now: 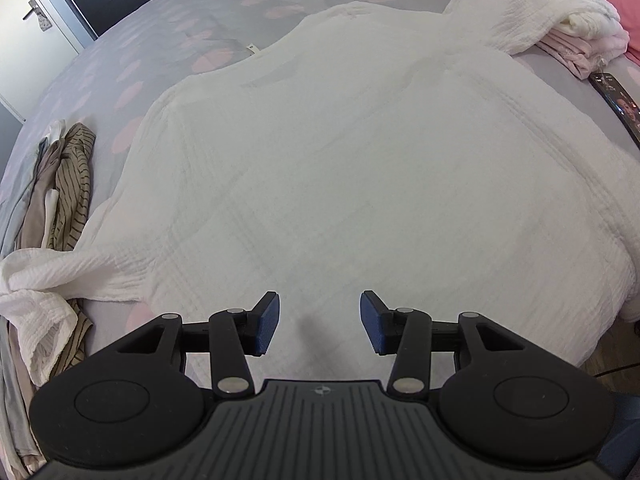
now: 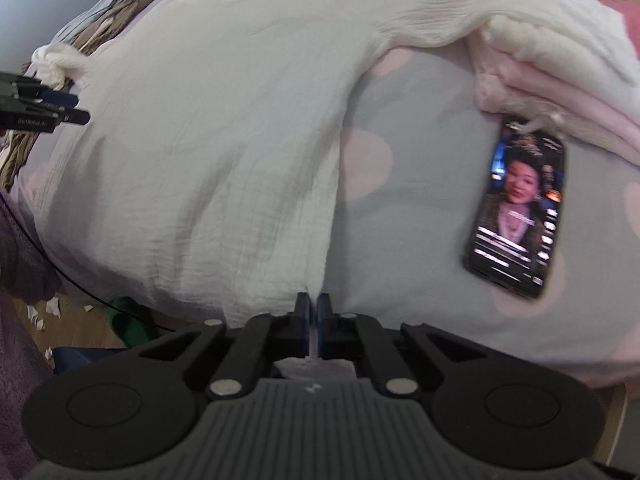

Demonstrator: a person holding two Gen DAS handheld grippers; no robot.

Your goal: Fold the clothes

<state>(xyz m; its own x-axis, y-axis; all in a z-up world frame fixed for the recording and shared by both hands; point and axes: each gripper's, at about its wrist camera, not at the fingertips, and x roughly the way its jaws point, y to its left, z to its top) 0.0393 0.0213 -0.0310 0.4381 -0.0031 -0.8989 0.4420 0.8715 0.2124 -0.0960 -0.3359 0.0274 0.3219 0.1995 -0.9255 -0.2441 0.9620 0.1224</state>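
Note:
A white crinkled long-sleeved garment [image 1: 340,160] lies spread flat on the bed. One sleeve [image 1: 48,276] trails left over a heap of clothes; the other [image 2: 440,20] reaches up to a folded stack. My left gripper [image 1: 320,312] is open just above the garment's near hem, with nothing between its blue pads. It also shows at the left edge of the right wrist view, the left gripper [image 2: 74,108] hovering over the cloth. My right gripper [image 2: 314,304] is shut on the near right corner of the white garment [image 2: 200,140], and fabric bunches behind its fingers.
A lit phone [image 2: 520,208] lies on the grey, pink-dotted sheet [image 2: 400,200] to the right of the garment. A folded pink and white stack [image 2: 560,80] sits beyond it. Striped brown clothes [image 1: 68,184] lie at the left. Floor with paper scraps [image 2: 44,312] shows below the bed edge.

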